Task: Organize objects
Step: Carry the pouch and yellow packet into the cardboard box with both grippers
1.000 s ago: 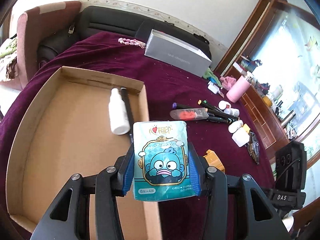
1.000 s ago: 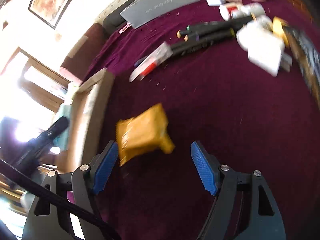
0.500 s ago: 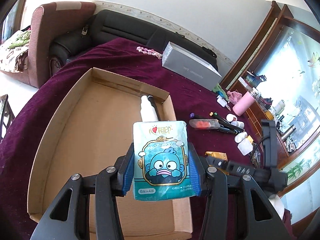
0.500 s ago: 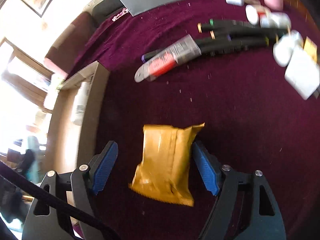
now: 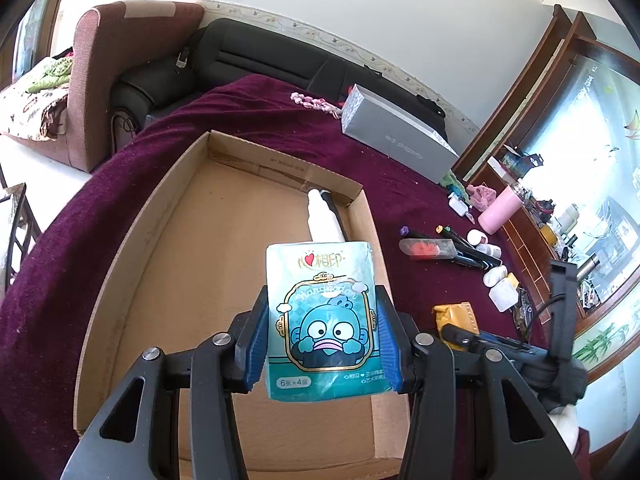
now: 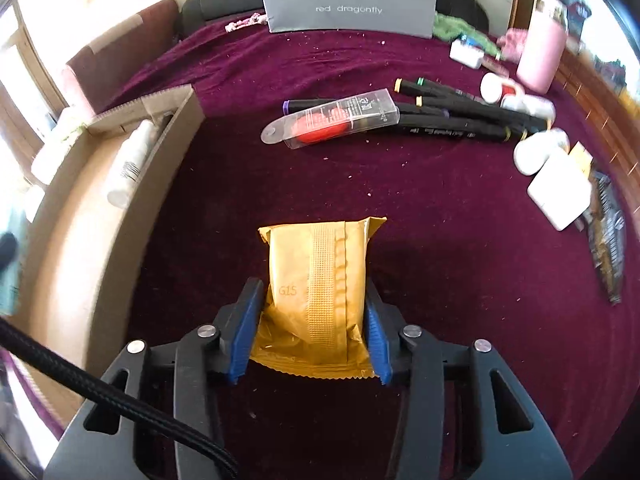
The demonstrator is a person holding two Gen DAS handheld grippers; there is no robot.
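My left gripper point(image 5: 322, 340) is shut on a teal tissue pack point(image 5: 325, 316) with a cartoon face and holds it above the right side of an open cardboard box point(image 5: 132, 224). A white bottle point(image 5: 322, 220) and a black pen lie in the box's far right corner. My right gripper point(image 6: 308, 332) is shut on a yellow snack packet point(image 6: 318, 280) that rests on the purple tablecloth, just right of the box wall point(image 6: 160, 176). The packet also shows in the left wrist view point(image 5: 454, 316).
Black markers point(image 6: 452, 120) and a clear case with a red item point(image 6: 332, 122) lie beyond the packet. White containers point(image 6: 558, 190), a dark wrapper point(image 6: 608, 236), a pink cup point(image 6: 542, 56) and a grey box point(image 6: 348, 10) stand farther back. A sofa is behind the table.
My right gripper moved onto the yellow packet and closed on it. My left gripper carried the tissue pack back and left, over the box.
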